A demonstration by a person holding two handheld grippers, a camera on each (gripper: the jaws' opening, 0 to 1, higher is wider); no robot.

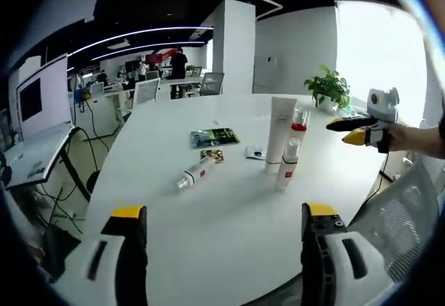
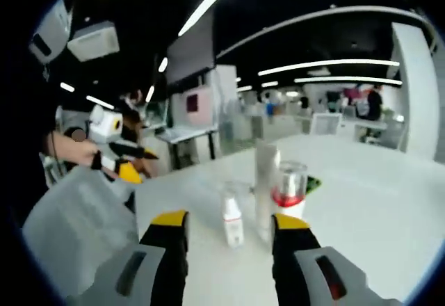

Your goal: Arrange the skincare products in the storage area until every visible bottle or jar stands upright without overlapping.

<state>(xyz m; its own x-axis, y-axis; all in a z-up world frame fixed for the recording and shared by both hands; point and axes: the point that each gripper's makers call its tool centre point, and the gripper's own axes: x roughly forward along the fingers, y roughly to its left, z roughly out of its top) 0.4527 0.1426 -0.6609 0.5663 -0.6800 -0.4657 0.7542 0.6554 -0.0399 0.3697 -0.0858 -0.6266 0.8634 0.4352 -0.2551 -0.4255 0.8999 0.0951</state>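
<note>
Left gripper view, left gripper (image 1: 224, 229) jaws apart, white tube (image 1: 279, 133) upright at 1 o'clock, small bottle (image 1: 197, 171) lying flat on surface (image 1: 229, 250), right gripper (image 2: 229, 233) jaws apart.

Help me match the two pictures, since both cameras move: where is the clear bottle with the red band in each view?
Left gripper view: the clear bottle with the red band stands right of centre, in front of the white tube.
Right gripper view: it stands just above the right jaw tip.
Shared landmark: the white tube beside it.
</note>
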